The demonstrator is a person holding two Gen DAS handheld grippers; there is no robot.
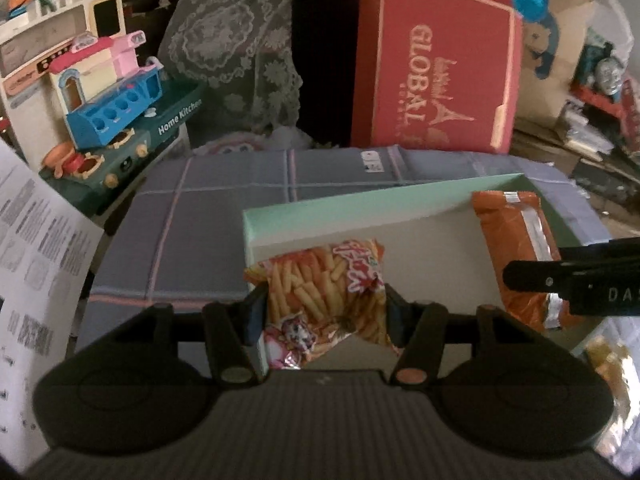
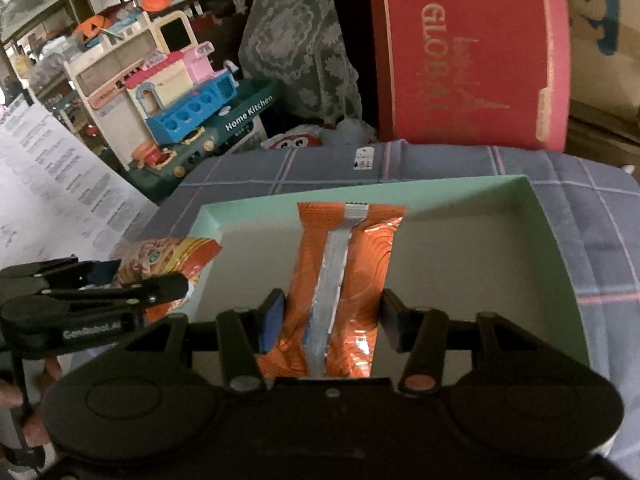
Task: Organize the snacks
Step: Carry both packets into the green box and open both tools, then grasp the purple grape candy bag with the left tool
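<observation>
From the left wrist camera, the left gripper [image 1: 325,312] has its two fingers pressed against either side of a fries snack bag [image 1: 324,300], so it is clenched on that bag; the bag sits over the near left corner of the mint-green box [image 1: 360,204], its lower end overhanging the box's near wall. The film creases where the pads bite, which suggests a light, air-puffed packet with brittle sticks inside (a hard squeeze would likely crush them), so a mid-body hold across the width with modest pressure looks right; the glossy film may also slip. Further right in the box lies an orange wrapper pack [image 1: 516,248], with the right gripper's black finger crossing over its near end. The box stands on a plaid grey-blue cloth [image 1: 192,216]. From the right wrist camera, the right gripper [image 2: 333,320] straddles the near end of the orange wrapper pack [image 2: 344,264], which lies lengthwise on the box floor, roughly central, silver seam up. Its left pad appears to touch the wrapper while the right pad stands slightly clear, so the fingers look released, not gripping. This pack seems flatter and firmer, though the foil looks slick; grasping across its narrow width seems safest. The left gripper [image 2: 160,284] shows at the box's near left corner with the fries snack bag [image 2: 172,260].
</observation>
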